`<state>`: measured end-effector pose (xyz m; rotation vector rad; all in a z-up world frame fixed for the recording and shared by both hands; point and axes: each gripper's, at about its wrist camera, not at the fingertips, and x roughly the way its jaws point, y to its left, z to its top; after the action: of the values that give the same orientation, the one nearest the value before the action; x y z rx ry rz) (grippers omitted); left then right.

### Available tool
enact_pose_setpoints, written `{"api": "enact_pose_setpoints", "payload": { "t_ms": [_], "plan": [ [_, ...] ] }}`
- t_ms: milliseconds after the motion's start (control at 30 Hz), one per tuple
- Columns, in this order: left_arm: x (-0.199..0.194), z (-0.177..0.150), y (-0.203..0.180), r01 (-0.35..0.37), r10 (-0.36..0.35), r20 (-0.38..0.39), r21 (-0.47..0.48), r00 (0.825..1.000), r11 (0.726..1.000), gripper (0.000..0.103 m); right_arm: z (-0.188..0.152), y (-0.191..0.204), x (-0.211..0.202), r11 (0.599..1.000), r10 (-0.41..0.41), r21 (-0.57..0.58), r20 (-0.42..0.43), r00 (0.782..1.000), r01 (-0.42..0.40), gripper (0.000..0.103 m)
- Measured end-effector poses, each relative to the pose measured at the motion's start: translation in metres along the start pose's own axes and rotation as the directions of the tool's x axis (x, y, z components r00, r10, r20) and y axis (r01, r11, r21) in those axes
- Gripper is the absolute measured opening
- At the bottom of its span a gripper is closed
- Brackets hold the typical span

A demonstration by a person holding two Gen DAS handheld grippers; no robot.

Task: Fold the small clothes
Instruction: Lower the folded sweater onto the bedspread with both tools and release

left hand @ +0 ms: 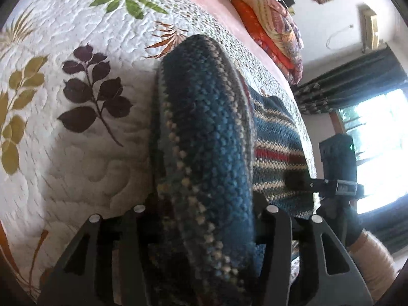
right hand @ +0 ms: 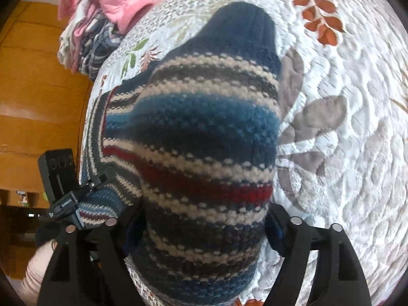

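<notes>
A small knitted sweater fills the middle of both wrist views. It is thick, chunky wool with horizontal stripes: deep blue, cream, grey, dark navy and a narrow red band. In the right wrist view, one end narrows to a plain navy ribbed part that points away from the camera. In the left wrist view the same sweater shows mostly blue, with a dotted cream line along its raised edge, and the striped body spreads out flat behind it to the right.

The sweater lies on a bed, on a white quilt printed with leaves in green, mustard, dark purple and rust. The quilt also shows grey and orange leaves in the right view.

The left gripper has a bunched fold of the sweater rising between its two black fingers, lifted off the quilt; the fabric hides the fingertips, so the grip looks closed on the wool. The right gripper likewise has a thick hump of sweater squeezed between its fingers, close to the camera.

Each view shows the other gripper at the sweater's far edge, held by a gloved hand.

A pile of folded clothes sits at the bed's far side.
</notes>
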<state>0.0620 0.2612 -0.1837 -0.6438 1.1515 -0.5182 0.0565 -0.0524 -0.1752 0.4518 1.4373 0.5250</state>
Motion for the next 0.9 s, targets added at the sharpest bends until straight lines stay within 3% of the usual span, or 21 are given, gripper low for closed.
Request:
{"api": "enact_pose_setpoints", "payload": {
  "t_ms": [100,233,300,367,433,567,700,900],
  "plan": [
    [-0.013,-0.005,-0.005,-0.042,0.042,-0.005,-0.015,0.999,0.999,0.056,-0.013,0.001,-0.015,0.999,-0.028,0.025,0.031,0.999,0.027,0.081],
    [-0.036,-0.008,-0.02,-0.178,0.178,-0.01,-0.006,0.984,0.984,0.064,-0.033,0.011,-0.038,0.994,-0.105,0.037,0.105,0.989,0.102,0.082],
    [-0.053,-0.014,-0.03,-0.22,0.22,0.033,0.01,0.975,0.975,0.063,-0.049,0.016,-0.055,0.987,-0.158,0.041,0.172,0.972,0.154,0.082],
    [-0.072,-0.022,-0.05,-0.309,0.302,0.105,0.061,0.948,0.949,0.063,-0.065,0.028,-0.066,0.975,-0.221,0.027,0.214,0.952,0.221,0.081],
    [-0.083,-0.03,-0.07,-0.339,0.321,0.158,0.107,0.934,0.935,0.063,-0.086,0.041,-0.076,0.958,-0.274,-0.006,0.263,0.925,0.285,0.081],
    [-0.089,-0.053,-0.103,-0.337,0.301,0.202,0.171,0.932,0.926,0.065,-0.113,0.066,-0.082,0.92,-0.36,-0.031,0.32,0.876,0.39,0.081],
    [-0.071,-0.07,-0.108,-0.387,0.351,0.189,0.21,0.917,0.898,0.065,-0.122,0.067,-0.072,0.907,-0.392,-0.034,0.3,0.87,0.421,0.08],
    [-0.062,-0.076,-0.065,-0.449,0.433,0.151,0.101,0.889,0.888,0.067,-0.128,0.046,-0.055,0.882,-0.46,-0.002,0.204,0.864,0.471,0.08]
  ]
}}
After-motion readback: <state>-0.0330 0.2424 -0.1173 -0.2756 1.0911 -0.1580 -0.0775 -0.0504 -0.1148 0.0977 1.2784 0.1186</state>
